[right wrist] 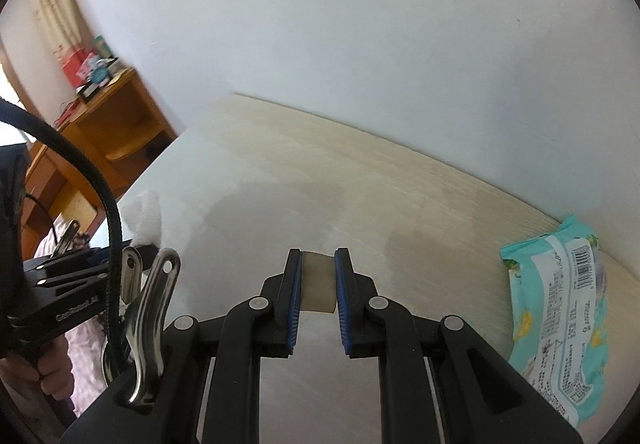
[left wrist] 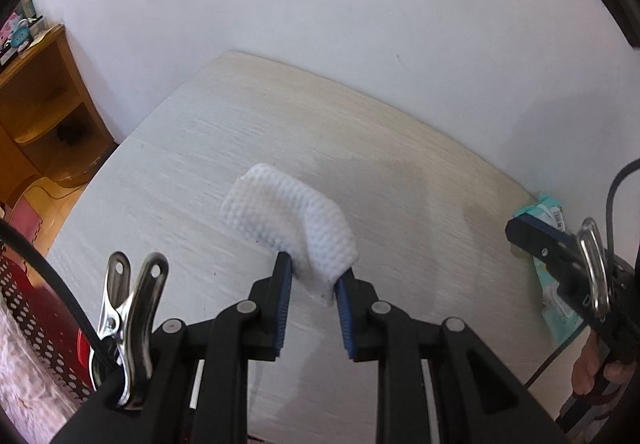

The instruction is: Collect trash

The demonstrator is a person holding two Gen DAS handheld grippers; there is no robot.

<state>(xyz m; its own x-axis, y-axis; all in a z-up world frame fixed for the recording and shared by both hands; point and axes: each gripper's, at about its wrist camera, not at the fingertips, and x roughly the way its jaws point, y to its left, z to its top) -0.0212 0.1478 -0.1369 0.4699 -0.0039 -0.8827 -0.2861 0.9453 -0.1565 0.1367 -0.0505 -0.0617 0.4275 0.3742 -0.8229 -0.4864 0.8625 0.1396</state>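
In the left wrist view, a white textured wipe is clamped between the blue pads of the left tongs, angled down over the pale wood-grain tabletop against a white wall. In the right wrist view, a small beige scrap is pinched in the right tongs above the tabletop, a turquoise wipes pack lying well to the right.

Soft daylight fills both views, and grey shadows lie on the table ahead of the claws. The fisheye bends the edges strongly, with slight blur there.
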